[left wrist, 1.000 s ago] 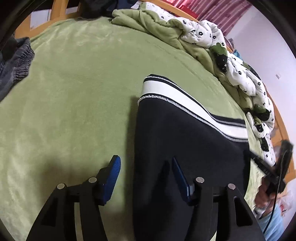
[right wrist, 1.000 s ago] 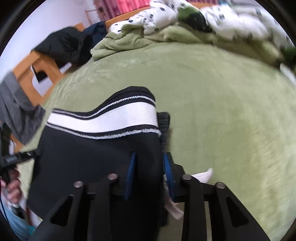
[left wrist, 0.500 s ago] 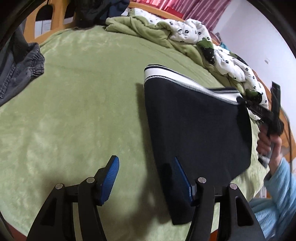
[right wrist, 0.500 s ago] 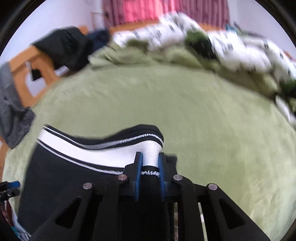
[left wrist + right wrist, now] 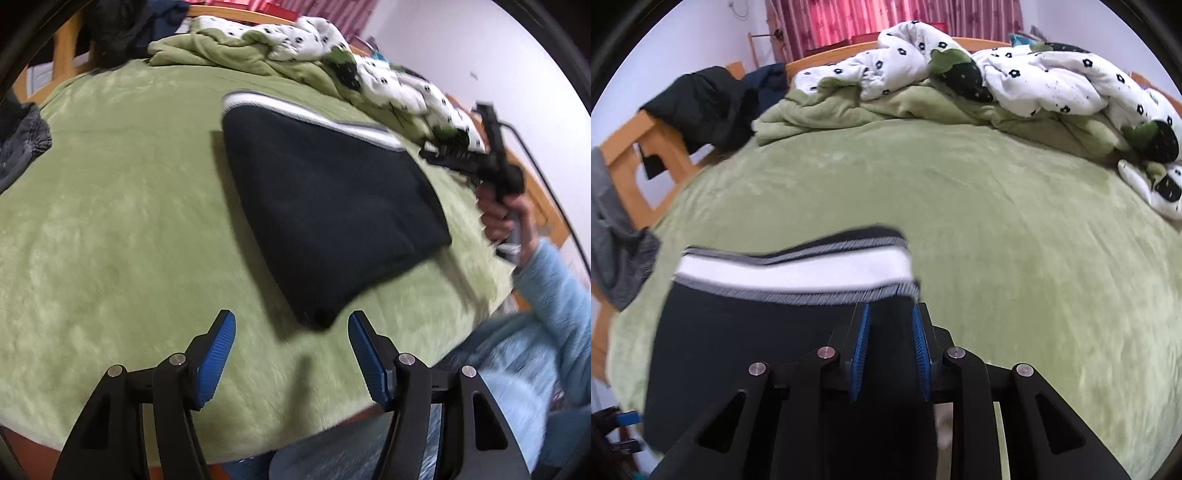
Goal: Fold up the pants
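Black pants (image 5: 325,206) with a white-striped waistband (image 5: 798,273) lie folded flat on the green bedspread (image 5: 110,221). My left gripper (image 5: 291,328) hovers near the bed's front edge, its jaws opening with nothing between them. The pants' near corner lies just past its tips. My right gripper (image 5: 890,314) is over the waistband's right end with its jaws opening. Dark cloth shows in the gap, but the pads do not seem to press it. In the left wrist view the right gripper (image 5: 432,155), blurred, is beside that waistband corner, held by a hand (image 5: 498,218).
A rumpled white flowered quilt (image 5: 1034,81) and green blanket (image 5: 827,114) are heaped along the far side. Grey clothing (image 5: 22,147) lies at the left edge. Dark garments (image 5: 701,107) hang on the wooden bed frame (image 5: 624,158). A light blue sleeve (image 5: 554,288) is at the right.
The left gripper drew back off the pants toward the front edge and rolled. The right gripper had closed on the waistband; its jaws now stand a little wider, and the waistband lies beyond its tips.
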A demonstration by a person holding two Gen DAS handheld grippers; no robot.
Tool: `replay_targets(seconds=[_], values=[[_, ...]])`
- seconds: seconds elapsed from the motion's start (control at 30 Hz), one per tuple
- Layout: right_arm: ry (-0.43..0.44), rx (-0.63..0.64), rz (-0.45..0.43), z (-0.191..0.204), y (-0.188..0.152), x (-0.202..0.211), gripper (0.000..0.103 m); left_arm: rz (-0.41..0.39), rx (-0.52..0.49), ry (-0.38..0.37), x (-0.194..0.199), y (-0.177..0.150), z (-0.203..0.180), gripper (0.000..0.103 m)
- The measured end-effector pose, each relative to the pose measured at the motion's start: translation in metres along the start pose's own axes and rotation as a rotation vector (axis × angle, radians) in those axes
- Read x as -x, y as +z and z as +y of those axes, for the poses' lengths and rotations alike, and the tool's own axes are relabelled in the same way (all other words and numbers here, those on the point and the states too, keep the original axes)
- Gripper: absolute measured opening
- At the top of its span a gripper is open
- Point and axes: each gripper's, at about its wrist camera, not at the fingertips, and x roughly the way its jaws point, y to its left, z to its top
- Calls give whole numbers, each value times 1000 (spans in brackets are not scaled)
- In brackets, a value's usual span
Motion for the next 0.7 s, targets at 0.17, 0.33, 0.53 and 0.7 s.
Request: replay_targets(seconds=[0.17, 0.33, 0.53, 0.7], values=[[3, -18, 41, -4, -24, 23, 30, -37, -127, 147, -13, -5, -31, 61], [-7, -40, 119, -10, -55, 28, 30, -22, -223, 327, -37, 2, -51, 55], [17, -6, 169, -12, -82, 33, 30, -199, -93, 293, -11, 16, -46, 16], [5, -4, 201, -16, -95, 27, 30, -118, 67, 298, -29, 3, -23, 16]])
